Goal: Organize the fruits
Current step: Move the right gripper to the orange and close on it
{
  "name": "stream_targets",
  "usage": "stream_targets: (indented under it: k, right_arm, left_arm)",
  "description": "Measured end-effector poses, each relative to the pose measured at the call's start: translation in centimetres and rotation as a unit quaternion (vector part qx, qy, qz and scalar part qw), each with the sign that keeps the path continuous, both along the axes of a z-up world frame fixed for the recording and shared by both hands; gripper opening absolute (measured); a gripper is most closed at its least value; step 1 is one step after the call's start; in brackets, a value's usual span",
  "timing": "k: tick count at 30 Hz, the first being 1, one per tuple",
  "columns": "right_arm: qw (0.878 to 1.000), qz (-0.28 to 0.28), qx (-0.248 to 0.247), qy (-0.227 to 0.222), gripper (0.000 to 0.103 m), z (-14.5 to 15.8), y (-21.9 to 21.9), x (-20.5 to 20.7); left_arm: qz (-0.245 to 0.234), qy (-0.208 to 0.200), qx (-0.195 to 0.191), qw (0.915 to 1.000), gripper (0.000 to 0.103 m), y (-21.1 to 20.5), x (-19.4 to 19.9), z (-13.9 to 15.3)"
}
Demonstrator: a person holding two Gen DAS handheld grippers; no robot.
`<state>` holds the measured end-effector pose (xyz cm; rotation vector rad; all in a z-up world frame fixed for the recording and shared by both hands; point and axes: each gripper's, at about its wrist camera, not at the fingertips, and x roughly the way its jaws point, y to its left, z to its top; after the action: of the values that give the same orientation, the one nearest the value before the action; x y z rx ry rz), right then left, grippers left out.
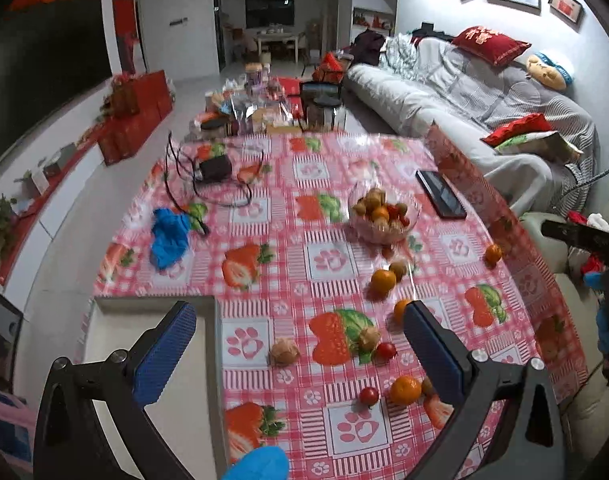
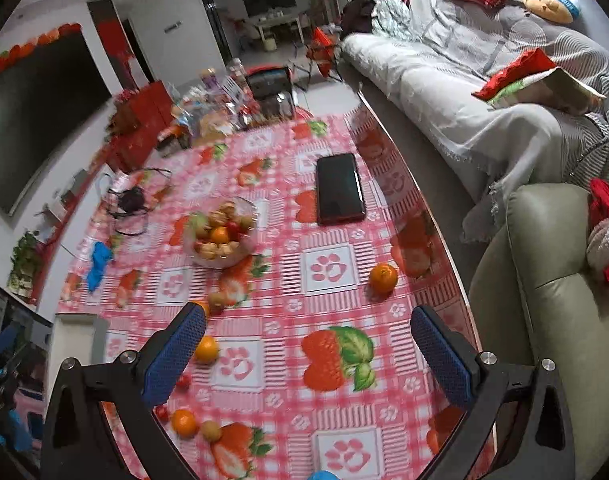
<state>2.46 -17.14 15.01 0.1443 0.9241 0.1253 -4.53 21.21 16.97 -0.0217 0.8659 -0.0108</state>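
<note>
A clear glass bowl [image 1: 384,212] holding several small fruits stands mid-table; it also shows in the right wrist view [image 2: 221,236]. Loose fruits lie on the strawberry-print tablecloth [image 1: 328,258]: oranges [image 1: 383,281], [image 1: 405,390], [image 1: 493,253], cherry tomatoes [image 1: 385,351], [image 1: 368,395], and husked golden berries [image 1: 284,353]. In the right wrist view a lone orange [image 2: 383,278] sits near the table's right edge and another orange [image 2: 205,349] lies by the left finger. My left gripper [image 1: 300,344] is open and empty above the near fruits. My right gripper [image 2: 308,356] is open and empty above the cloth.
A black phone [image 1: 441,194] lies right of the bowl, also in the right wrist view [image 2: 340,189]. A blue glove [image 1: 169,237] and a black device with cables [image 1: 215,170] lie at the left. Clutter fills the table's far end. A sofa [image 2: 464,80] and armchair [image 2: 544,300] stand at the right.
</note>
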Motion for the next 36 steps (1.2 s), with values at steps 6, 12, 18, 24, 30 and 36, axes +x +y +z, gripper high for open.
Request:
stream_targets:
  k: [6, 12, 18, 24, 30, 36]
  right_arm:
    - [0.995, -0.028, -0.027, 0.087, 0.103, -9.1, -1.3, 3.6]
    - [0.991, -0.055, -0.073, 0.100, 0.103, -14.0, -2.3, 6.0]
    - [0.989, -0.086, -0.084, 0.087, 0.103, -15.9, -2.8, 8.5]
    - [0.989, -0.087, -0.106, 0.051, 0.091, -15.9, -1.8, 9.8]
    - [0.991, -0.090, -0.100, 0.023, 0.050, -15.4, -1.9, 9.7]
    - [0.994, -0.077, -0.077, 0.024, 0.039, -15.3, -2.8, 8.6]
  left_arm:
    - [0.001, 0.049, 0.009, 0.9988, 0.103, -2.2, -0.8, -7.1]
    - [-0.006, 0.078, 0.009, 0.9969, 0.103, -4.0, -1.3, -11.9]
    - [0.001, 0.097, -0.001, 0.9953, 0.103, -3.8, -0.9, -14.0]
    - [0.013, 0.111, 0.001, 0.9937, 0.103, -3.1, -0.6, -15.2]
    - [0.018, 0.116, 0.002, 0.9931, 0.103, -3.0, -0.4, -15.7]
    - [0.018, 0.116, 0.000, 0.9931, 0.103, -3.2, -0.8, -15.9]
